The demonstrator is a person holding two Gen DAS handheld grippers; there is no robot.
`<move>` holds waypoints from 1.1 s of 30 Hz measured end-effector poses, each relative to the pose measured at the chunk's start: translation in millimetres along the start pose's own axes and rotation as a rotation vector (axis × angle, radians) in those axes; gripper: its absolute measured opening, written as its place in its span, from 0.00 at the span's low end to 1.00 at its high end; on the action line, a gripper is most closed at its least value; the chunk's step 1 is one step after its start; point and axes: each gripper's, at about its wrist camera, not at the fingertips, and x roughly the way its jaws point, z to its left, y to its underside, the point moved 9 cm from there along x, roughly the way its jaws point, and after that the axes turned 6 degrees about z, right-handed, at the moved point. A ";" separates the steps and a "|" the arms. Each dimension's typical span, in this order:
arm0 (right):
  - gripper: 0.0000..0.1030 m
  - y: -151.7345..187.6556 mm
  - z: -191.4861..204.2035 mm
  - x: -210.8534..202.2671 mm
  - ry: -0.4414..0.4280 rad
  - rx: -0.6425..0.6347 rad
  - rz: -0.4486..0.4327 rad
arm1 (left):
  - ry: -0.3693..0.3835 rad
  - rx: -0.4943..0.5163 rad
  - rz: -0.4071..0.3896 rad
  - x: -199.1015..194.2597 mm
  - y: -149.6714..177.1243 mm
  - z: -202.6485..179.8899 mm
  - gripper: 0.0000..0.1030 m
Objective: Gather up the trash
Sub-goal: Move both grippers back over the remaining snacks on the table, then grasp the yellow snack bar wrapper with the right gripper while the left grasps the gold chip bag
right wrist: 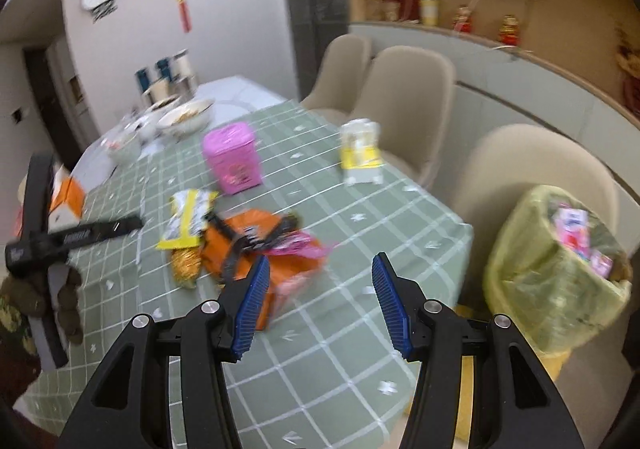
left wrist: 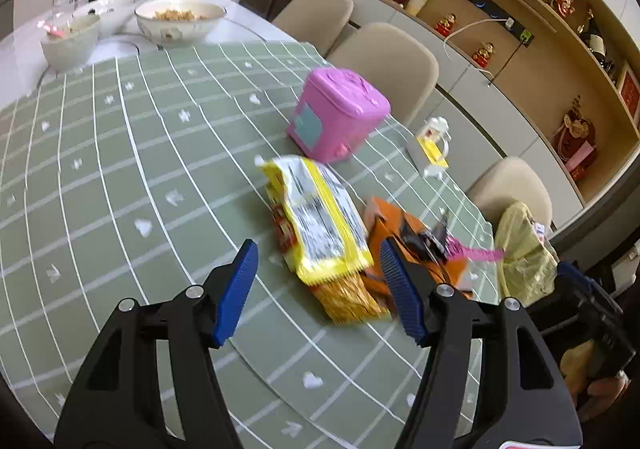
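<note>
A yellow snack wrapper (left wrist: 316, 221) lies on the green checked tablecloth (left wrist: 120, 169), partly over an orange packet (left wrist: 416, 245) with a pink wrapper (left wrist: 476, 253) on it. My left gripper (left wrist: 316, 269) is open and empty, its fingers on either side of the yellow wrapper's near end. In the right wrist view the yellow wrapper (right wrist: 188, 217), orange packet (right wrist: 256, 245) and pink wrapper (right wrist: 296, 243) lie ahead and left of my right gripper (right wrist: 318, 277), which is open and empty above the tablecloth (right wrist: 360, 209). A trash bin with a yellow bag (right wrist: 556, 277) stands beside the table's right edge, with wrappers inside.
A pink box (left wrist: 340, 113) and a small white and yellow toy (left wrist: 432, 145) stand farther back. Bowls (left wrist: 180, 19) and cups sit at the table's far end. Beige chairs (left wrist: 384, 61) line the right side. The left gripper's body (right wrist: 48, 237) shows at the right wrist view's left.
</note>
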 end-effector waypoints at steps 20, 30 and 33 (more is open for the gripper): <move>0.49 -49.9 156.7 197.9 -0.144 -0.144 0.241 | -0.076 -0.192 -0.073 -52.8 22.6 103.1 0.58; 0.23 -63.9 156.6 146.2 -0.231 -0.177 0.191 | -0.052 -0.201 -0.051 -43.4 31.2 98.0 0.58; 0.23 -78.4 141.7 115.6 -0.246 -0.139 0.127 | -0.035 -0.182 -0.040 -39.3 31.7 85.7 0.58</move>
